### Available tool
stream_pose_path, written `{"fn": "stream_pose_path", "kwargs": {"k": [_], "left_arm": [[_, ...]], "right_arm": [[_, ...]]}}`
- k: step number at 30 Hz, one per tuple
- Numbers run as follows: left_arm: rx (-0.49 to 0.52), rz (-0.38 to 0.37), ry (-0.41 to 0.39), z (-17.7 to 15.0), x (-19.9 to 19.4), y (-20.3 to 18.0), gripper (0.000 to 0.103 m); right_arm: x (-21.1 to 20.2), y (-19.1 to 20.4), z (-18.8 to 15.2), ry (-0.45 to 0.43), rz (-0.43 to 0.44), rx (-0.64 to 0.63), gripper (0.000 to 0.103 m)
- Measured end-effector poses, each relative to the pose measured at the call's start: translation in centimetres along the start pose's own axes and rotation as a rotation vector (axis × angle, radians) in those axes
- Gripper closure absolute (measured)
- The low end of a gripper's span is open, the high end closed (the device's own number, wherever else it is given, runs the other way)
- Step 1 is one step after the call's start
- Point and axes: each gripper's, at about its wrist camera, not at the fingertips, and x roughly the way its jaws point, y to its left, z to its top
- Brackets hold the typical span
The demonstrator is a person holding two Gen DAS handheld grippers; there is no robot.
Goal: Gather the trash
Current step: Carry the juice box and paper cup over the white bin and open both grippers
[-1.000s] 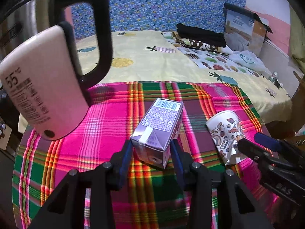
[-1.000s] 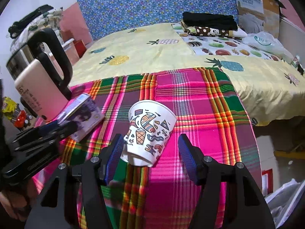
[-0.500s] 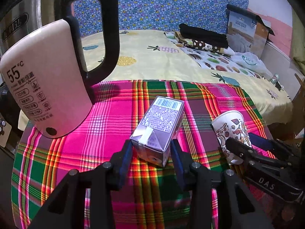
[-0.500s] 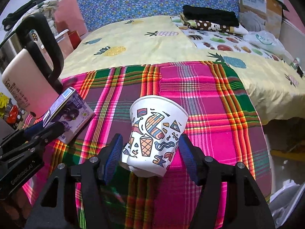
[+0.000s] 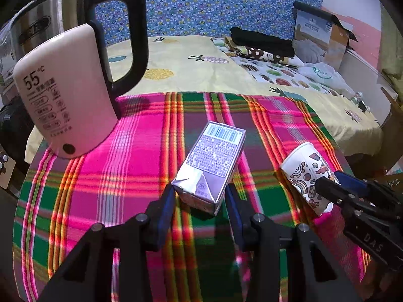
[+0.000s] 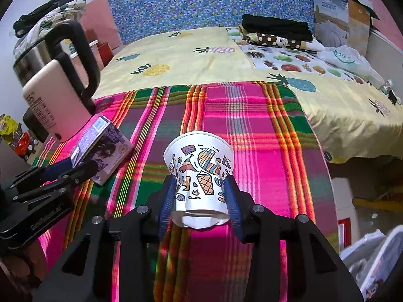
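A purple drink carton point(image 5: 214, 156) lies tilted over the pink plaid tablecloth point(image 5: 126, 163). My left gripper point(image 5: 200, 196) is shut on its folded near end. A patterned paper cup point(image 6: 201, 166) stands rim away from me between the blue pads of my right gripper point(image 6: 200, 191). Those jaws are closing, the pads press on the cup's lower wall, and its base is dented. In the left wrist view the cup point(image 5: 304, 173) and right gripper point(image 5: 330, 180) sit at the right. In the right wrist view the carton point(image 6: 100, 148) and left gripper point(image 6: 75, 167) sit at the left.
A steel and white electric kettle point(image 5: 63, 100) with a black handle stands at the table's left. Behind the table is a bed with a yellow sheet point(image 5: 201, 70), folded clothes and a cardboard box point(image 5: 320, 32). White bags or a bin point(image 6: 372, 259) lie low on the right.
My right gripper's jaws have come together onto the paper cup, squeezing its base. The cup now sits more upright between the pads. The left gripper has shifted slightly, still holding the carton.
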Motion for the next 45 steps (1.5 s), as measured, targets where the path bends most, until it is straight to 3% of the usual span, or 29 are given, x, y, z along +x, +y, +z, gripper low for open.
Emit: {"fn": "stream_pose_path", "kwargs": {"k": [10, 28, 45], "left_arm": [[0.013, -0.044, 0.005, -4.1, -3.6, -3.0, 0.061], [0.015, -0.109, -0.009, -11.4, -9.8, -7.1, 0.061], [0.058, -0.160, -0.009, -13.1, -11.3, -10.6, 0.061]], "right_arm": [[-5.3, -0.8, -3.6, -0.046, 0.025, -0.030, 0.062], [-10.8, -3.7, -10.1, -0.075, 0.049, 0.002, 0.062], [-12.9, -5.8, -13.0, -0.094, 0.056, 0.046, 0.062]]}}
